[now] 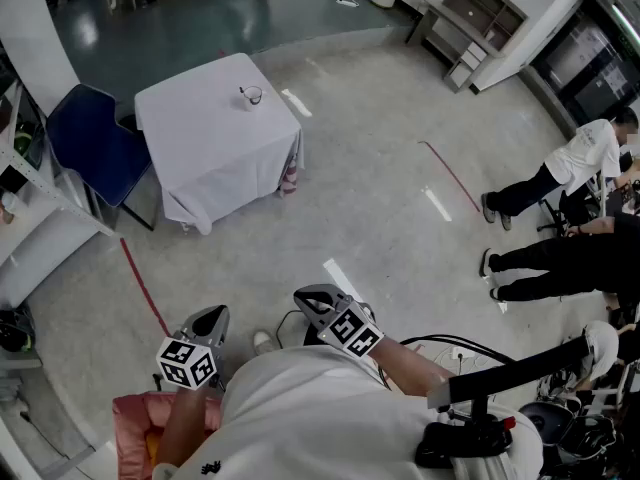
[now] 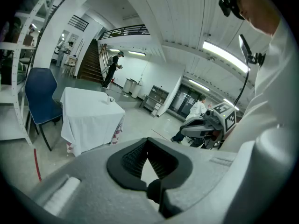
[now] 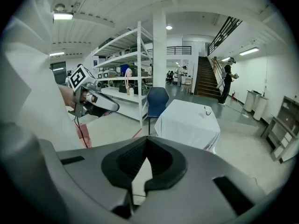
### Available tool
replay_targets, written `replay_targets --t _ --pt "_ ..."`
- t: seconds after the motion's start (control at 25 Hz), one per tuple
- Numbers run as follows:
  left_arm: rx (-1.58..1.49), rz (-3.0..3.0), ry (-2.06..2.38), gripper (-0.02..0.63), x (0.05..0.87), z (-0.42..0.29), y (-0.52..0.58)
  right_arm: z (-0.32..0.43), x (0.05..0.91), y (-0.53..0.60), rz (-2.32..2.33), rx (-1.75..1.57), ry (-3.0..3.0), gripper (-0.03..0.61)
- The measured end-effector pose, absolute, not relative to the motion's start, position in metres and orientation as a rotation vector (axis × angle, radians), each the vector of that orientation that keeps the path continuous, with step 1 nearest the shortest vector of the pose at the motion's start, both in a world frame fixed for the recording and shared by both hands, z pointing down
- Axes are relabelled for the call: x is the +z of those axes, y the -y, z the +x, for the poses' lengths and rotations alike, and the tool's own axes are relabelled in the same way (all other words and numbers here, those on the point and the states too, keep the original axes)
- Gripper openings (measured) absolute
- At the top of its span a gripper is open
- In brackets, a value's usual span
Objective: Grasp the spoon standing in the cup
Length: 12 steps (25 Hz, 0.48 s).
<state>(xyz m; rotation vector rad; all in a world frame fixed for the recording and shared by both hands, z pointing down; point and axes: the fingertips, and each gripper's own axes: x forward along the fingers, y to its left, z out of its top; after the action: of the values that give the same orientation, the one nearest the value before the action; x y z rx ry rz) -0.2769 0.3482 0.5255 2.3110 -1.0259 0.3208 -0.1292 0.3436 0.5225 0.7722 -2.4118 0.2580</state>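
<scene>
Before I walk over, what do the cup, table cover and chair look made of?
Cup: apparently clear glass or plastic, see-through; too small to be sure. Table cover: matte white cloth, draping in folds. Chair: blue shell, plastic or fabric, on thin dark legs, likely metal.

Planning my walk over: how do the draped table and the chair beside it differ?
The table is draped in a white cloth hanging down its sides; the chair is bare dark blue. The table carries the cup; the chair's seat carries nothing visible. The chair's thin legs show; the table's are hidden. Both stand side by side on the floor.
</scene>
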Motion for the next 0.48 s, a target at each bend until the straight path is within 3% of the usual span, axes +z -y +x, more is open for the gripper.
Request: replay_targets --t 0.48 --pt "0.347 2.416 0.943 0.012 0.523 -0.2 -0.222 -0.067 0.52 -0.227 0.911 0.273 2.41 0.008"
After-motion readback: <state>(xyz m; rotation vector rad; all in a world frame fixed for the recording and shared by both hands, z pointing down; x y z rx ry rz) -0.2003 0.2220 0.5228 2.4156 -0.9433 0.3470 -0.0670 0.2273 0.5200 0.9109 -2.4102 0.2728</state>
